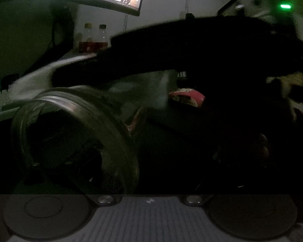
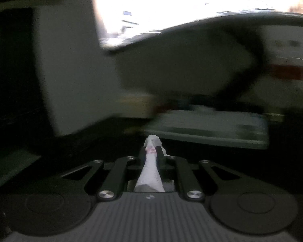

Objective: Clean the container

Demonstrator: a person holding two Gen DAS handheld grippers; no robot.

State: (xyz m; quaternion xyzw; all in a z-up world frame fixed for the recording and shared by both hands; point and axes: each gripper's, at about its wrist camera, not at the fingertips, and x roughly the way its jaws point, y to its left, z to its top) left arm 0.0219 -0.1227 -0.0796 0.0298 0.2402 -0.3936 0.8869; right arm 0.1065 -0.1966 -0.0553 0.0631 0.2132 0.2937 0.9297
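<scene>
Apparently, the right hand-held gripper [image 2: 150,151] is closed tight on a twisted white tissue [image 2: 150,171], probably as a wiper, while the glass container [image 1: 74,141] lies tilted near the left hand-held gripper, whose jaws are too dark to tell.

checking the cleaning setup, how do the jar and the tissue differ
The jar is clear; the tissue is white and opaque. The jar fills much of its view; the tissue is a thin twisted strip. The tissue is pinched in the shut right gripper; the jar's hold is too dark to tell.
</scene>
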